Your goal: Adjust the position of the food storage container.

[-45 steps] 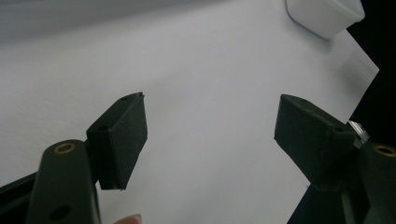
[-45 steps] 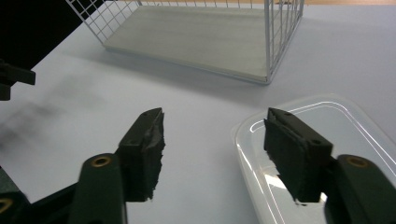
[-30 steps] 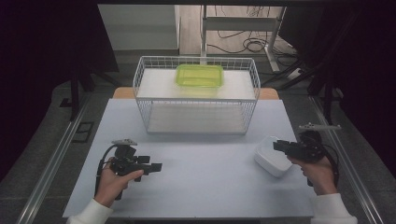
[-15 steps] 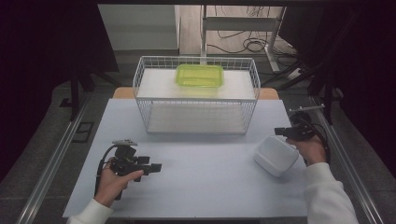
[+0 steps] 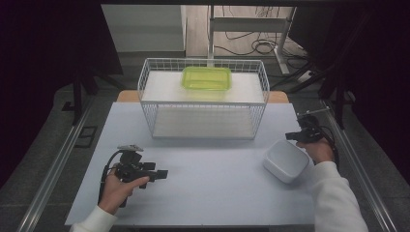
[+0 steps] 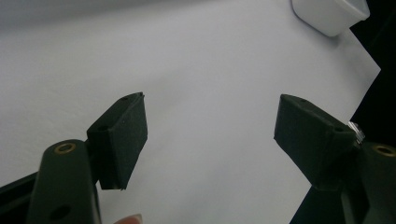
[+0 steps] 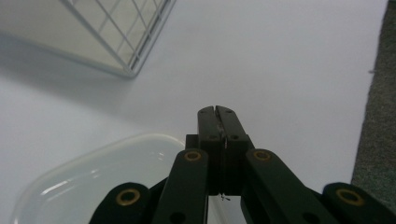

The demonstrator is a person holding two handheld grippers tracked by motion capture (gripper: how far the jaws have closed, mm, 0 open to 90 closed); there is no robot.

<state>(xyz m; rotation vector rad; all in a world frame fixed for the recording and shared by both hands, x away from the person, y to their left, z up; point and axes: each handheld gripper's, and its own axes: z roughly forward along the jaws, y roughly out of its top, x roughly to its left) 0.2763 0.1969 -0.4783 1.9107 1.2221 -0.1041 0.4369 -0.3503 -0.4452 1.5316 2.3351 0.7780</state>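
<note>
Since a second ago, the right gripper [image 5: 292,136] has climbed away from the person toward the far right table edge, and the white rounded plastic container [image 5: 286,161] now sits tilted just beside that wrist. At left, the left gripper [image 5: 163,173] rests low on the pale blue table [image 5: 217,188], jaws wide apart. Mid-table stands a white wire basket [image 5: 203,99] bearing a green lid [image 5: 206,78]. The right gripper's jaws are pressed together, empty.

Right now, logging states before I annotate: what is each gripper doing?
Left gripper: open, empty, over the table.
Right gripper: shut, holding nothing, beside the white container.
</note>
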